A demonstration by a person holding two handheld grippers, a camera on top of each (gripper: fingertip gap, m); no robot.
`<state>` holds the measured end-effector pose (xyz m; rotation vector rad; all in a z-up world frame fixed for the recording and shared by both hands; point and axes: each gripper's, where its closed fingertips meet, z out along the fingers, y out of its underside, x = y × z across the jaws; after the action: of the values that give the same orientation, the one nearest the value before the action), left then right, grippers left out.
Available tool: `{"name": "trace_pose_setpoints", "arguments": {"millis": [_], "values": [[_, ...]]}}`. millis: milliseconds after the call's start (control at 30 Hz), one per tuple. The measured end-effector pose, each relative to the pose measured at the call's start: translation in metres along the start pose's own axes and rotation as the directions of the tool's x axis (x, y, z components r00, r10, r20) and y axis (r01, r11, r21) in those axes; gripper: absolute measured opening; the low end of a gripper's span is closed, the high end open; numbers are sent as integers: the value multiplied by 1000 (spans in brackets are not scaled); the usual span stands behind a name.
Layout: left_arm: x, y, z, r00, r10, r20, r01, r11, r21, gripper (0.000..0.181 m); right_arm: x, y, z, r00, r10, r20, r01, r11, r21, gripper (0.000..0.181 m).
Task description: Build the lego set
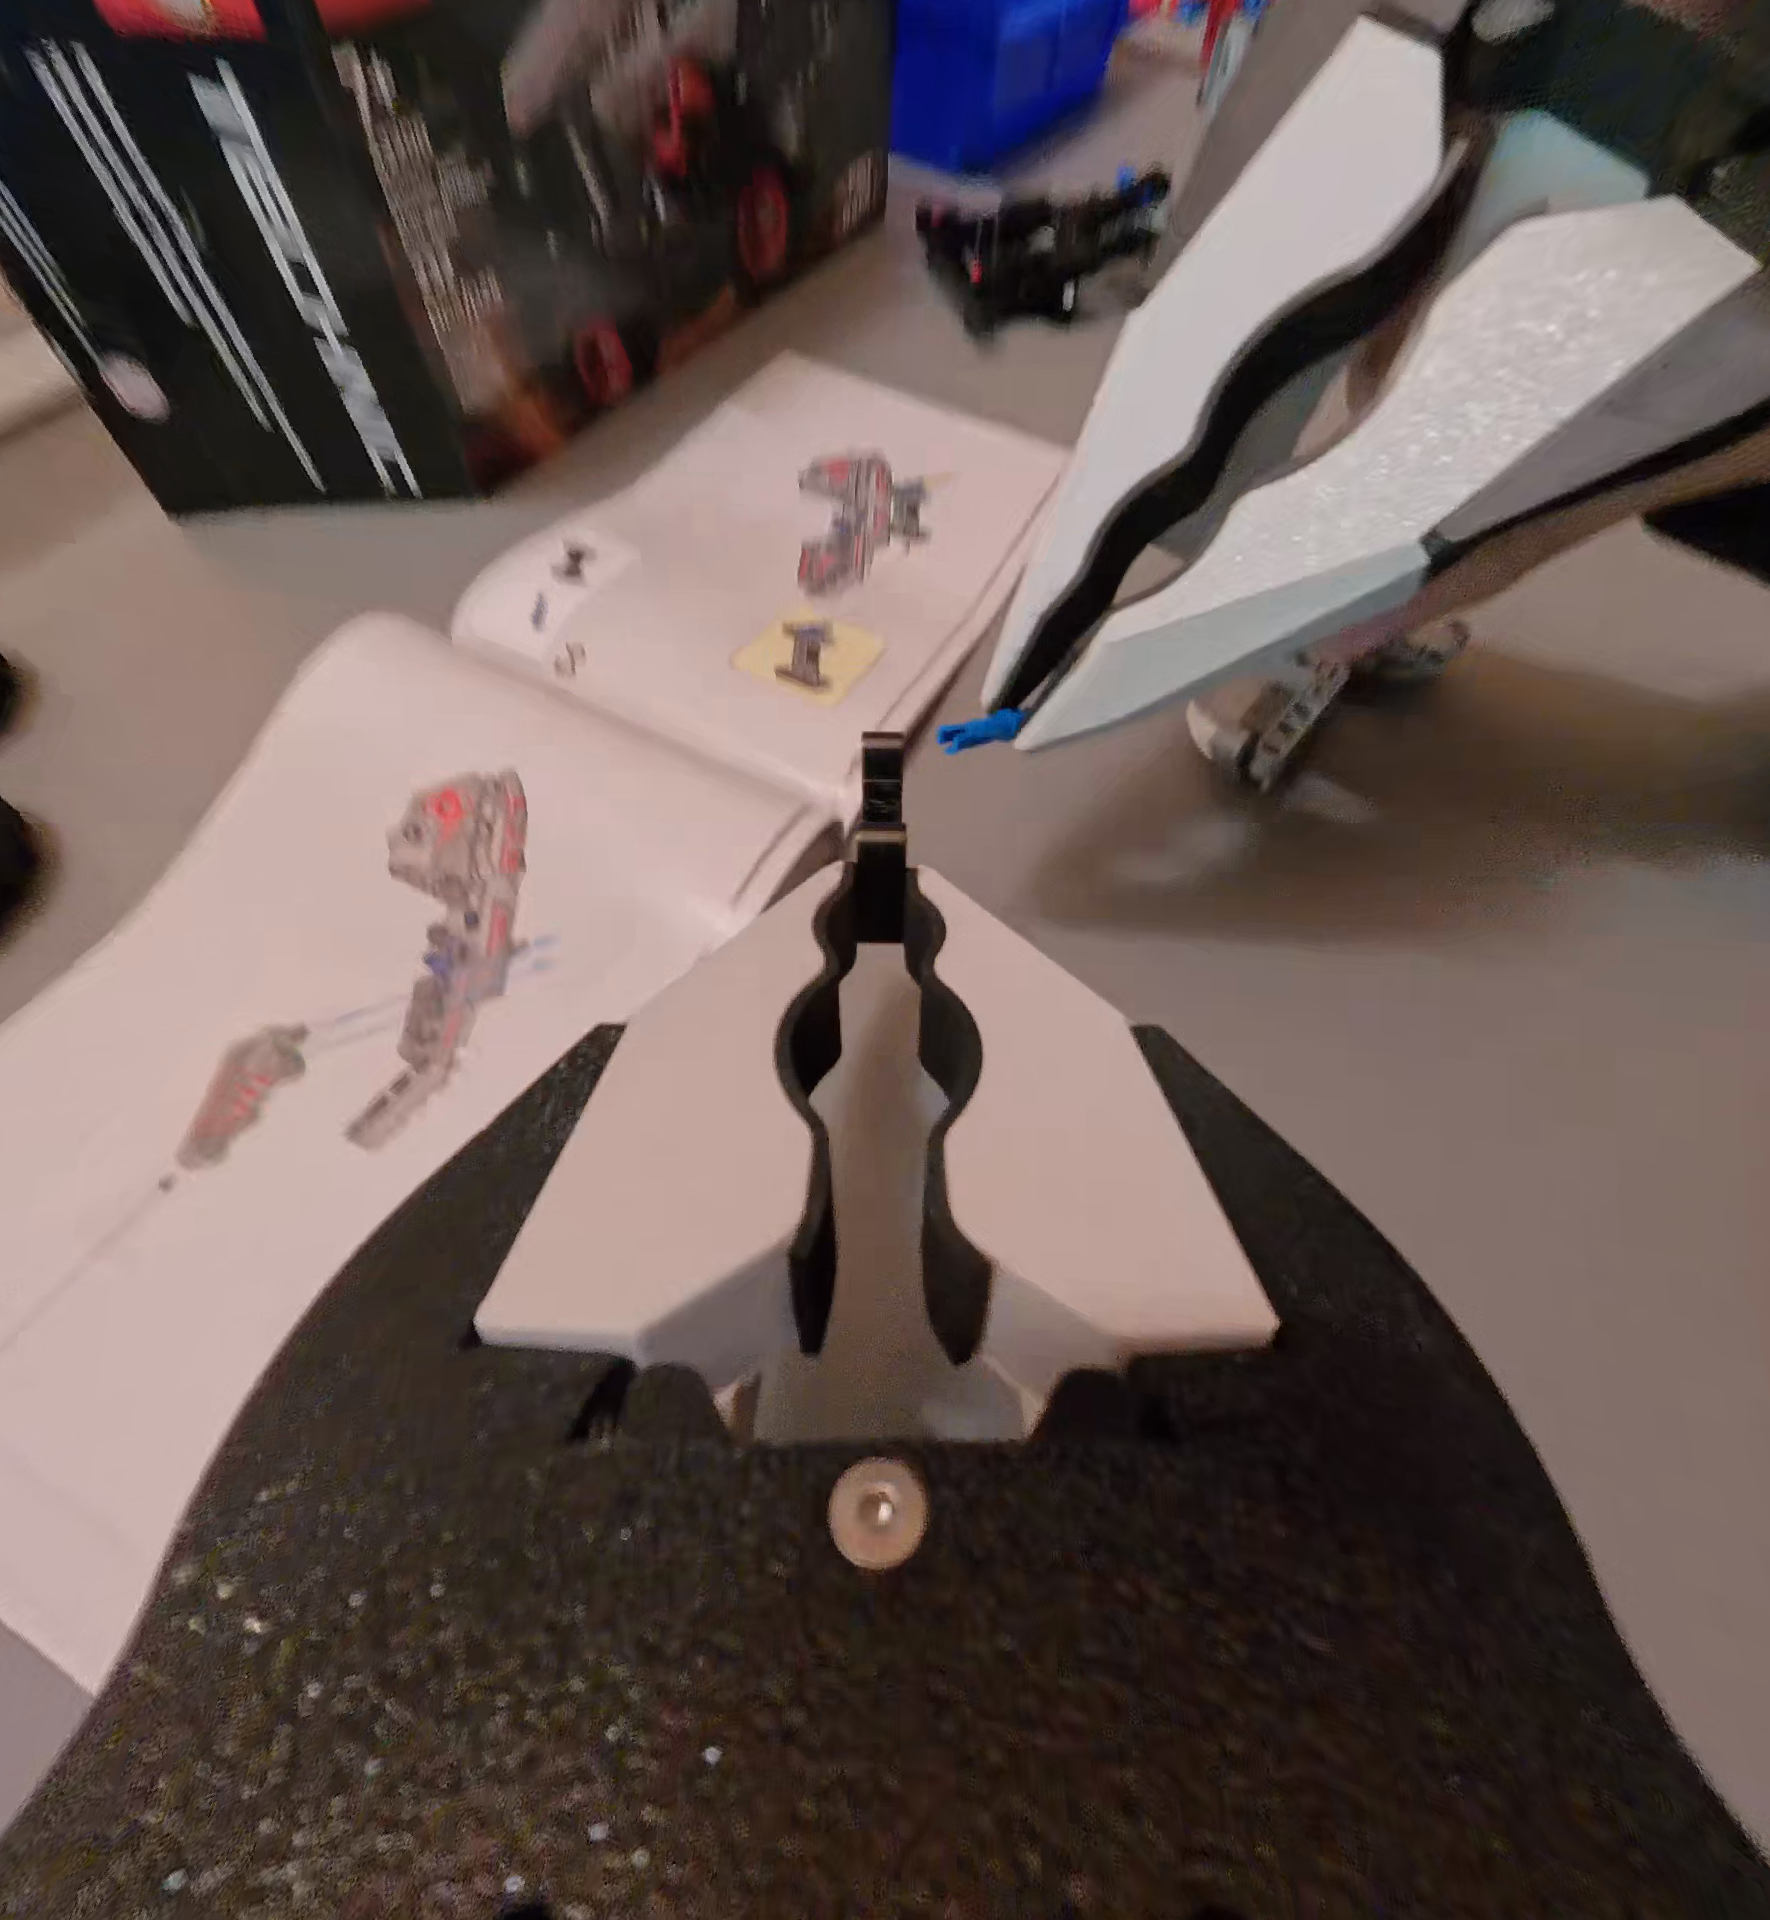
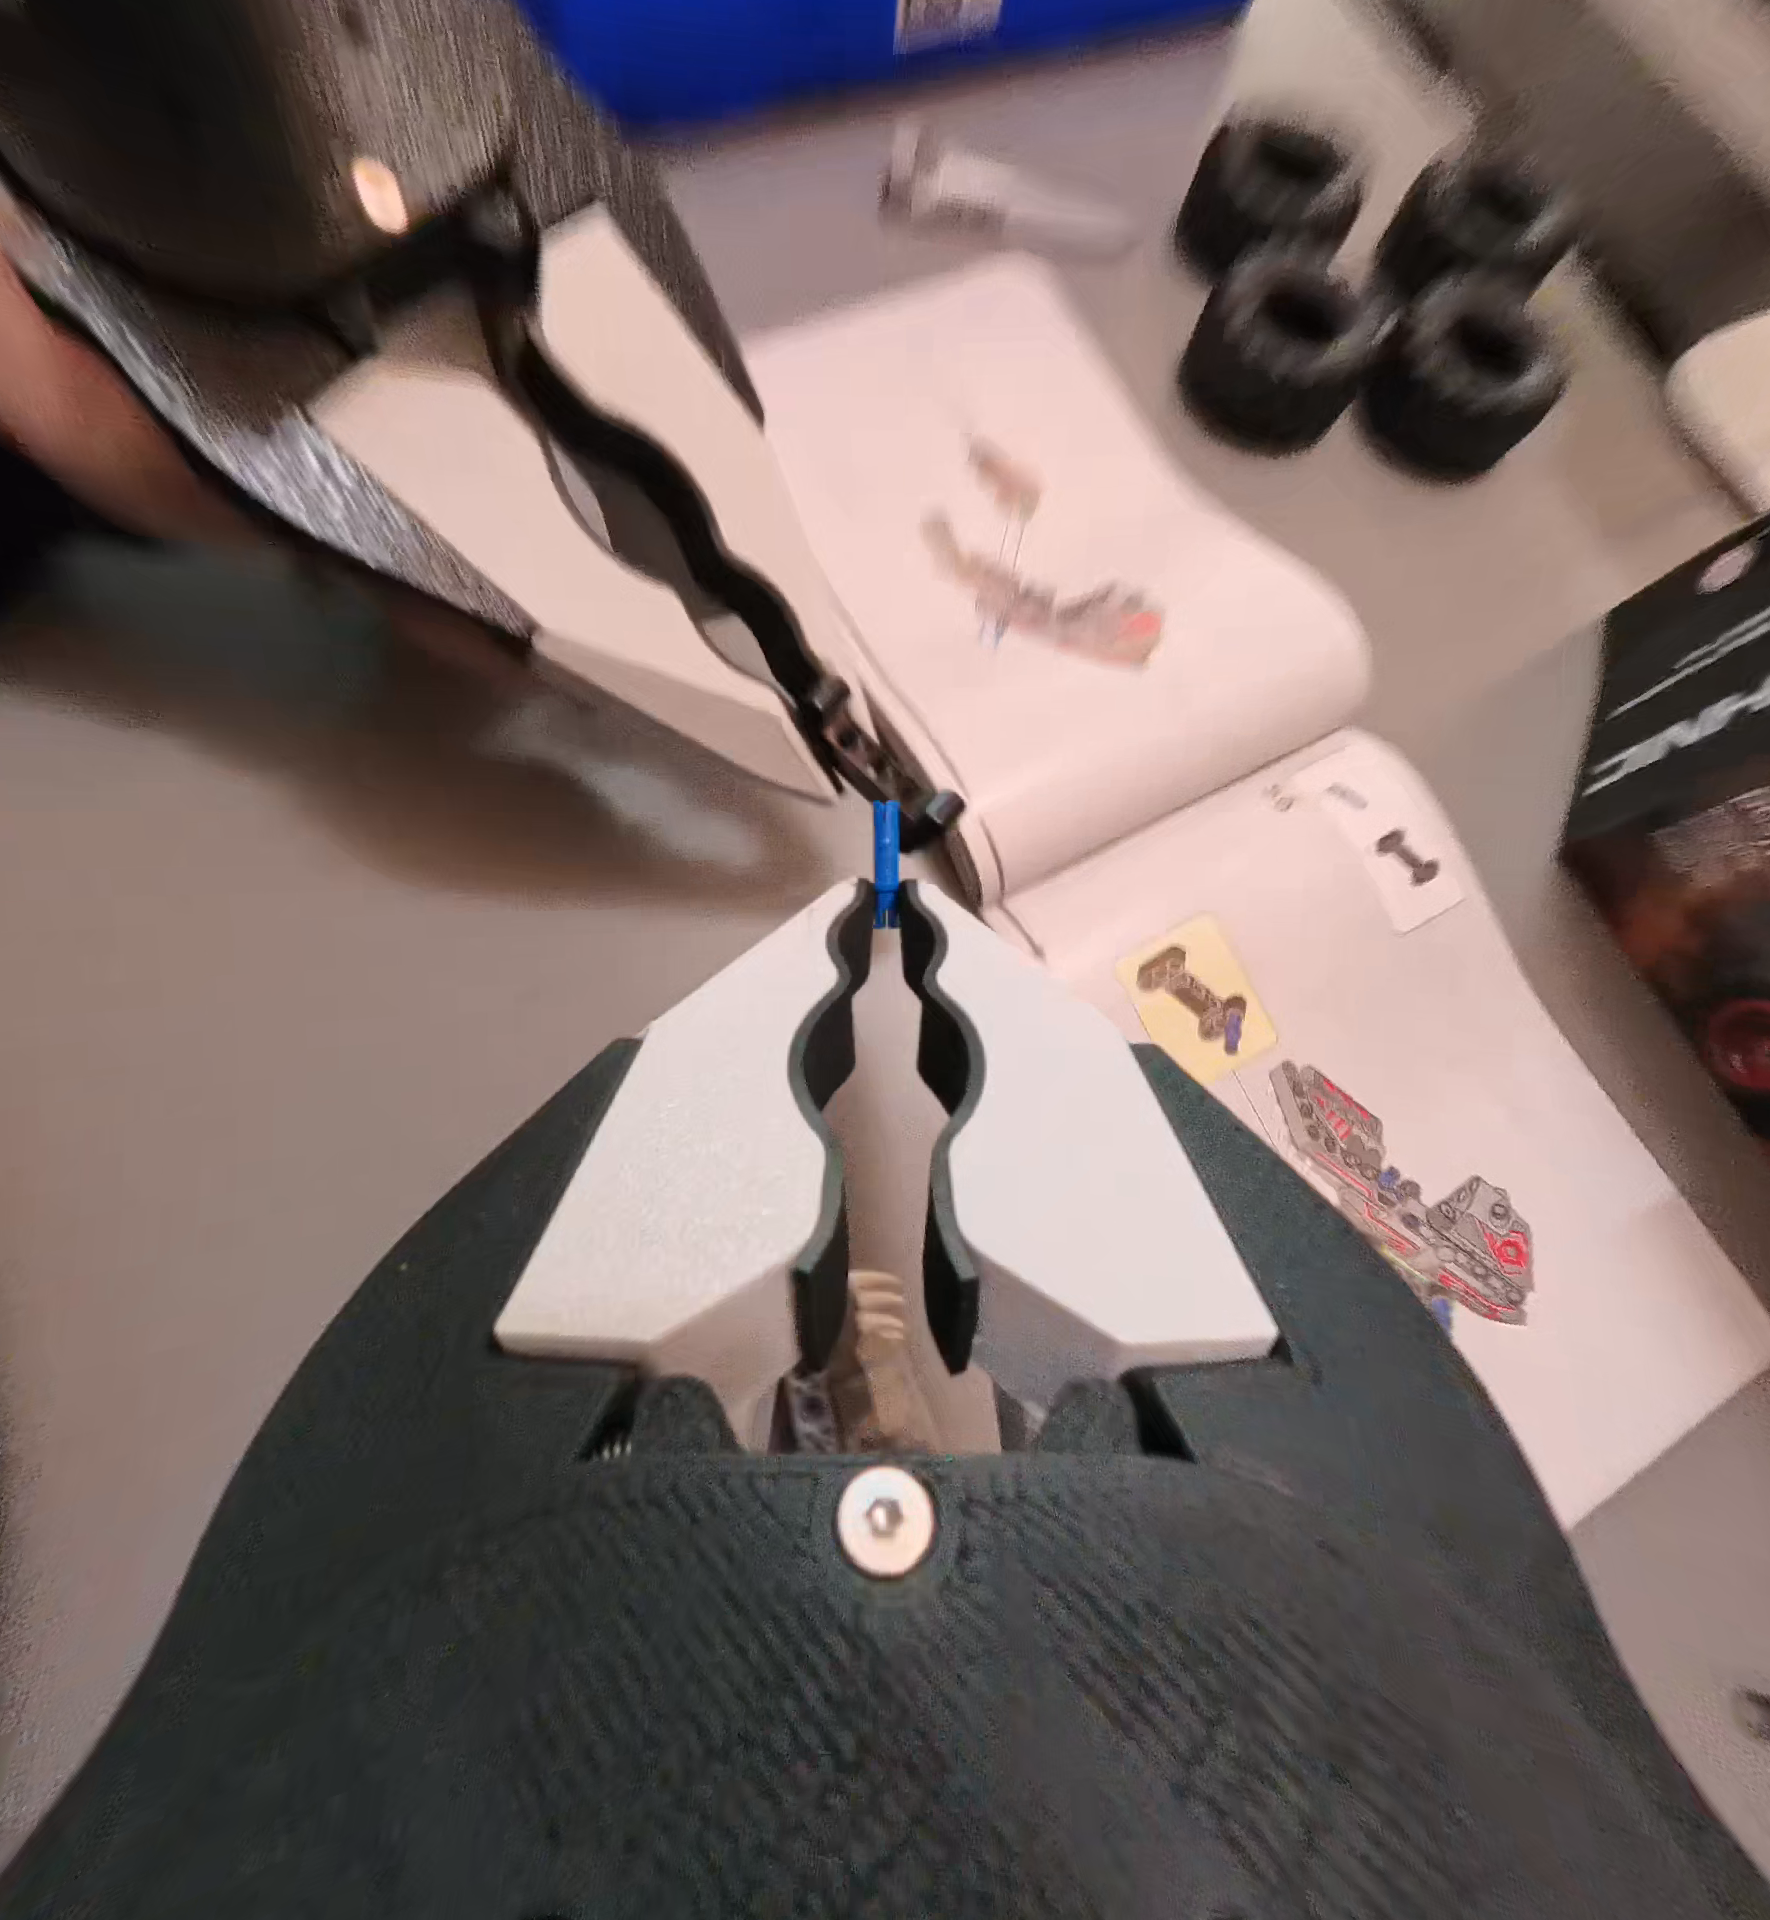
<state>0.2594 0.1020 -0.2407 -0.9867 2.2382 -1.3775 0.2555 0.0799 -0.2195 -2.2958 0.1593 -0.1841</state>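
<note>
Two grippers: left gripper [image 1: 881, 894] pinches one glossy black piece [image 1: 883, 790], right gripper [image 2: 886, 904] pinches one blue pin [image 2: 885, 847]. Four black ribbed tyres [image 2: 1369, 312] near the table's [image 2: 289, 987] far edge, beside one open manual [image 2: 1120, 623].

Left gripper [image 1: 881, 883], fingertips clamped on a black lego piece [image 1: 882, 821] sticking up. Right gripper [image 1: 1016, 717] enters from upper right w/ a blue pin [image 1: 976, 730] pinched at its tip, just beside the black piece. Open instruction booklet [image 1: 445, 831] on grey table [image 1: 1380, 1091]; black set box [image 1: 341, 260] behind.
</note>
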Motion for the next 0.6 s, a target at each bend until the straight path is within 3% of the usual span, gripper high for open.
{"name": "trace_pose_setpoints", "arguments": {"millis": [100, 300, 433, 533, 600], "values": [[6, -24, -7, 988, 129, 80, -137, 985, 109, 5, -6, -17, -19, 992, 90, -91, -69, 975, 212, 3], [34, -49, -11, 924, 341, 171, -372, 906, 201, 5, -6, 16, -37, 924, 348, -157, -272, 888, 370, 3], [36, -49, -1, 819, 496, 288, -544, 831, 117, 5, -5, 34, -44, 893, 411, -183, -304, 852, 427, 4], [38, -41, 10, 757, 579, 303, -618, 785, 42, 5, -2, 32, -53, 885, 417, -207, -282, 834, 474, 4], [44, -44, 11, 741, 594, 313, -641, 765, 65, 5, -2, 33, -51, 887, 420, -191, -294, 835, 465, 4]]}}
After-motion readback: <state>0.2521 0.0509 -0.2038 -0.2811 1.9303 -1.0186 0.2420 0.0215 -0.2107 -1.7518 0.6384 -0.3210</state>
